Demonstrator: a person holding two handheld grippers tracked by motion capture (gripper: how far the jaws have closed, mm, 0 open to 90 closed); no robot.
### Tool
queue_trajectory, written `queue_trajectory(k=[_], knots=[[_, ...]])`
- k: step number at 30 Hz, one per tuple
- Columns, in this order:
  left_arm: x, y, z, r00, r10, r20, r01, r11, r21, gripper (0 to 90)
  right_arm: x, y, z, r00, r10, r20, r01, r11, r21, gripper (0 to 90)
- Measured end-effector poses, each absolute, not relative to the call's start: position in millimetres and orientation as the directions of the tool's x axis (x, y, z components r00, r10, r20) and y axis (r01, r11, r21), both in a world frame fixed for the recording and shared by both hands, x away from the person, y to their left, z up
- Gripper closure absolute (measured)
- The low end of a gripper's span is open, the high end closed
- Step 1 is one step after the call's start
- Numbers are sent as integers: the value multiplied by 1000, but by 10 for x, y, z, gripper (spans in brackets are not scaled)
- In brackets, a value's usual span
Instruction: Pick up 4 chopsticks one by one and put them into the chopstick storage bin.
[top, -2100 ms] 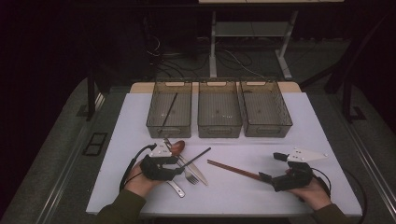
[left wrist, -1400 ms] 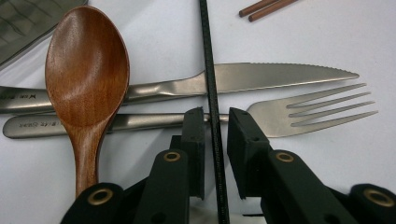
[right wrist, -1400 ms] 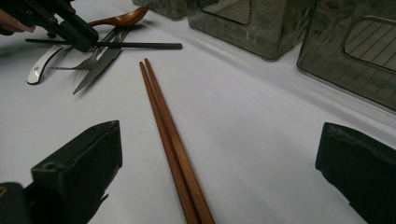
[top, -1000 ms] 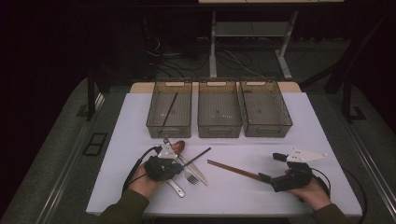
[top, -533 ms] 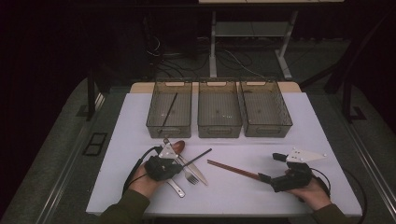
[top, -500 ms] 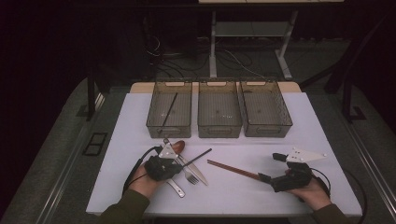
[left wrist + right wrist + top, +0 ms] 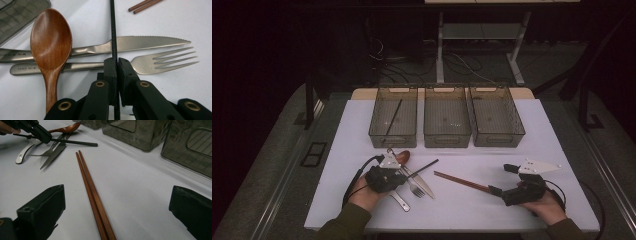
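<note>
The left gripper (image 7: 115, 65) is seen clamped on a thin black chopstick (image 7: 113, 30), its pads pressed flat against the stick on both sides. The stick is held across a metal knife (image 7: 140, 43) and a metal fork (image 7: 160, 61), next to a wooden spoon (image 7: 50, 42); whether the stick touches the cutlery cannot be told. Small engraved lettering is noted on both metal handles at the left edge of the left gripper view; it is too fine to be read.

The right gripper (image 7: 117, 212) is held with jaws wide apart, nothing between the pads, and is pointed along a pair of brown wooden chopsticks (image 7: 91, 190) lying side by side on the white table (image 7: 557, 130).

Three smoky plastic bins (image 7: 447, 117) are lined up along the far side. A second black stick (image 7: 394, 117) is seen lying in the leftmost one.
</note>
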State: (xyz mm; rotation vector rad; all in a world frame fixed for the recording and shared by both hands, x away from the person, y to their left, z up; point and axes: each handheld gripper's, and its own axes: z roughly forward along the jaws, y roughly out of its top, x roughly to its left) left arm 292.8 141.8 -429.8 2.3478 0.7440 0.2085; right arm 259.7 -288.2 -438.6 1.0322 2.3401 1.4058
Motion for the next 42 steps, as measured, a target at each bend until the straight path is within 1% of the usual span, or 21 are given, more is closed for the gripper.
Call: queue_trajectory(k=[8,28,42], knots=[[2911,1436,-4245,823,565,-61,461,-601,653,851,2597,-2883,-4386,-729,666,160,453,293,842,8],[2893,1578,-4095,841,538,-61,424,-584,692,853,2592,-2888,-4381,-731,664,158,449,293,844,8],[2924,1715,-3911,836,544,-72,410,-532,741,853,2597,-2883,-4385,-729,666,158,451,294,843,8]])
